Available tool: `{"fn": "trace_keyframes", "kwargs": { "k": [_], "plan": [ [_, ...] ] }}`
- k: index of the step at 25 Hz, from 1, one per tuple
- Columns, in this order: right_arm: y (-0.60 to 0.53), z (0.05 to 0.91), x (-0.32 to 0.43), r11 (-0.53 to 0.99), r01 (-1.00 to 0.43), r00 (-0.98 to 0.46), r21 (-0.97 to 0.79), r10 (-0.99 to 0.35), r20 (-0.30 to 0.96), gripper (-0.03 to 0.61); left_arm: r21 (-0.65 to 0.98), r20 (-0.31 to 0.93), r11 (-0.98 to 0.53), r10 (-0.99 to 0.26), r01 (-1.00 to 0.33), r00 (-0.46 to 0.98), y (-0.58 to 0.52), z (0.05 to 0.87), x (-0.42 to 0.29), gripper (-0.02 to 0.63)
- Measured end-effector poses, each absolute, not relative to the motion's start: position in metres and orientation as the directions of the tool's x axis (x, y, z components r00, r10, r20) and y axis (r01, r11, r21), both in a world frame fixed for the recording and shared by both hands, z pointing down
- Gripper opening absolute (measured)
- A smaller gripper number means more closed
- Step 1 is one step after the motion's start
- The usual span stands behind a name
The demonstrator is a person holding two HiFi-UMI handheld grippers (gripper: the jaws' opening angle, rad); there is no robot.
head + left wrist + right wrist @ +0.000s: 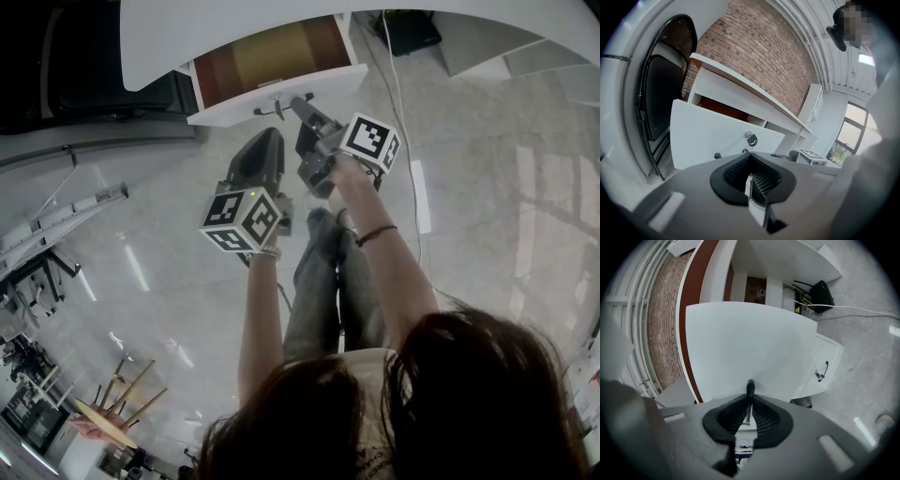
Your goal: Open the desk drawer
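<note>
The white desk drawer (281, 94) is pulled out from under the desktop (234, 23), and its brown inside (272, 56) shows. My right gripper (302, 105) is shut on the drawer's black handle (750, 387), flat against the white drawer front (750, 343). My left gripper (268, 141) hangs just below and left of the handle, shut with nothing between its pads (761, 180). In the left gripper view the drawer front (708, 136) carries a key in its lock (751, 137).
A black folding chair (661, 103) stands left of the desk against a brick wall (754, 51). A white cable (398, 103) and a black box (412, 33) lie under the desk. A lower cabinet with its own handle (826, 367) is to the right. The person's legs (328, 281) are below the grippers.
</note>
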State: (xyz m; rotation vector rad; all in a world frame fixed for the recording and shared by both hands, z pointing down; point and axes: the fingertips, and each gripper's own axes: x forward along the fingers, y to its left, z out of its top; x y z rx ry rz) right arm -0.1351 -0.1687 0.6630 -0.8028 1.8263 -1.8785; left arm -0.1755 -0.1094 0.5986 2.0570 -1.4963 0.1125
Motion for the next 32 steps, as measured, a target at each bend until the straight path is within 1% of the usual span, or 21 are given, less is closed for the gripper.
{"fn": "trace_keyframes", "kwargs": {
  "k": [8,10,17,23,27,32],
  "plan": [
    [-0.171,0.662,-0.137,-0.036,-0.118,-0.771,-0.992,-0.626,0.114,0.038,0.413,0.398,-0.200,-0.837,-0.888,0.374,-0.111,0.603,-0.177,0.000],
    [-0.172,0.664,-0.137,-0.039,-0.121,-0.770,-0.992,-0.628,0.119,0.054,0.414,0.399,-0.202,-0.836,-0.887,0.377,-0.112,0.604,-0.176,0.000],
    [-0.170,0.664,-0.133,-0.041,-0.134,-0.760,-0.990,-0.637,0.129,0.074,0.415,0.399,-0.203,-0.836,-0.887,0.378,-0.110,0.604,-0.177,-0.002],
    [-0.163,0.660,-0.123,-0.033,-0.181,-0.752,-0.983,-0.639,0.160,0.075,0.415,0.401,-0.202,-0.835,-0.887,0.378,-0.107,0.598,-0.177,0.000],
    [-0.156,0.650,-0.116,0.032,-0.256,-0.772,-0.966,-0.608,0.184,0.074,0.415,0.405,-0.195,-0.835,-0.889,0.373,-0.103,0.593,-0.177,0.000],
    [-0.147,0.619,-0.110,0.180,-0.355,-0.794,-0.917,-0.576,0.194,0.061,0.415,0.405,-0.197,-0.834,-0.888,0.374,-0.097,0.577,-0.173,0.000]
  ]
}}
